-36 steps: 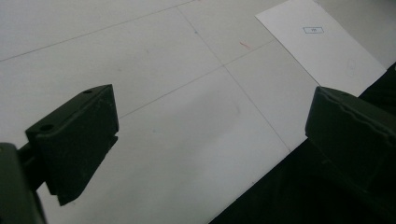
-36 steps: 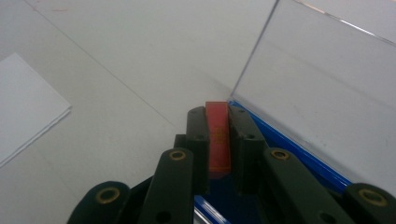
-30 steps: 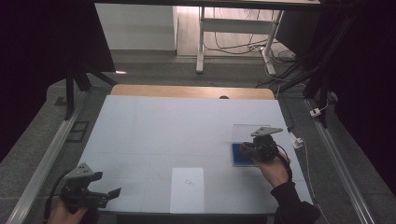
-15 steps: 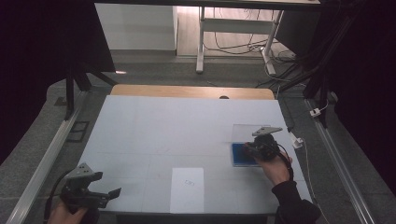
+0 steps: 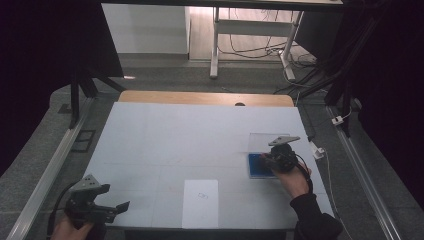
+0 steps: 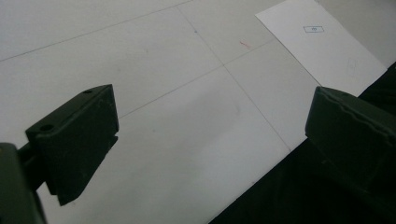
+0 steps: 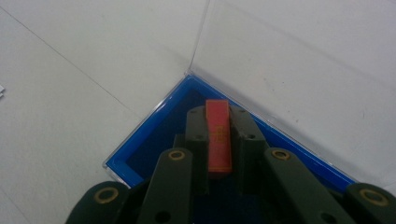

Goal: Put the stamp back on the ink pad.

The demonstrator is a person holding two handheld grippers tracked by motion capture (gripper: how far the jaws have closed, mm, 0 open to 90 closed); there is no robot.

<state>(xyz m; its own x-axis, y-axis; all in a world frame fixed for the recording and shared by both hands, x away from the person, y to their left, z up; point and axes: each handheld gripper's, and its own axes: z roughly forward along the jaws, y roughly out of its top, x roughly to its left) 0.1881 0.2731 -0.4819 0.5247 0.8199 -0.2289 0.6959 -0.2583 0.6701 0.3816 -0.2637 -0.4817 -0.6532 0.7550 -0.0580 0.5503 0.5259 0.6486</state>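
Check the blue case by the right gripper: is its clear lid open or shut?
Open. The clear lid stands up from the blue case at its far edge, while the right gripper holds a red piece over the tray.

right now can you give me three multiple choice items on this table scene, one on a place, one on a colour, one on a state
1. Where on the table does the blue box sit?
A. at the right side
B. at the left edge
C. on the white sheet

2. What colour is the thin piece between the right gripper's jaws?
A. green
B. red
C. yellow

3. How does the left gripper stand?
A. shut on the sheet
B. shut on the box
C. open, holding nothing

Answers:
1 A, the high view shows it by the right gripper, apart from the white sheet.
2 B, the right gripper view shows a red strip pinched over the box, whose clear lid is raised.
3 C, its jaws stand wide apart over bare table.
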